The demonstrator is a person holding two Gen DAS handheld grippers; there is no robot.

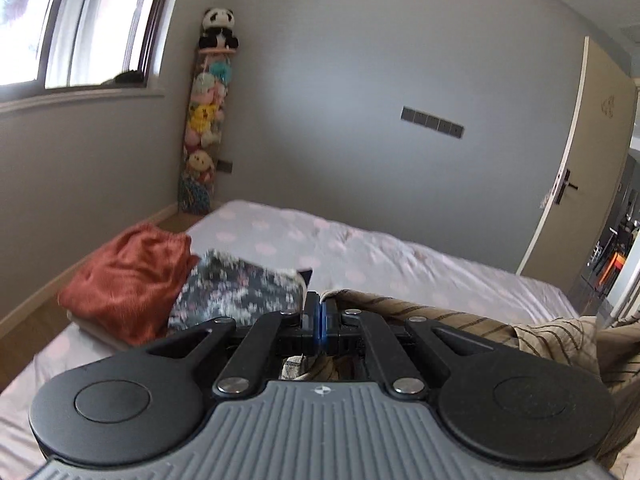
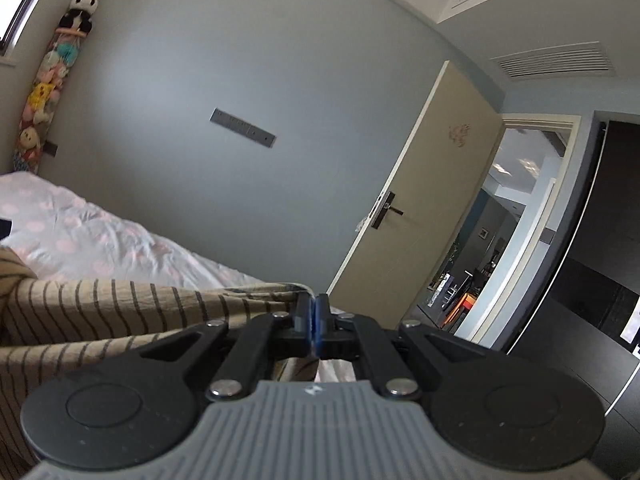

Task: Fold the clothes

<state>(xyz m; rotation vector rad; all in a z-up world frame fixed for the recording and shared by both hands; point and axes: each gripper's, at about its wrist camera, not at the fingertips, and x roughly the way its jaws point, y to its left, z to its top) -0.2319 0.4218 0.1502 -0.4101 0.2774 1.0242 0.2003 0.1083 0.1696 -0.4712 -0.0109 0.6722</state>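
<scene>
Both grippers pinch the same tan cotton garment with thin dark stripes [image 2: 100, 304], raised above the bed with its white sheet dotted in pale pink [image 1: 360, 252]. The left gripper [image 1: 321, 312] has its blue-padded fingers pressed together on an edge of the cloth, which spills away to its right; the right gripper [image 2: 313, 316] is likewise closed on a bunched edge, with the striped fabric stretching off to its left and drooping below the jaws. The garment thus hangs between the two tools, slack rather than taut. To the left on the bed, a rust-red folded cloth [image 1: 128, 276] and a dark floral-print folded piece [image 1: 240, 292] lie just beside each other. The step in hand looks like carrying or spreading the striped garment — whether to lay it flat for folding or to bring one edge over another, the pictures do not settle. Either way, the next move calls for both grips kept firm and level, so the cloth comes down on the sheet without twisting.
</scene>
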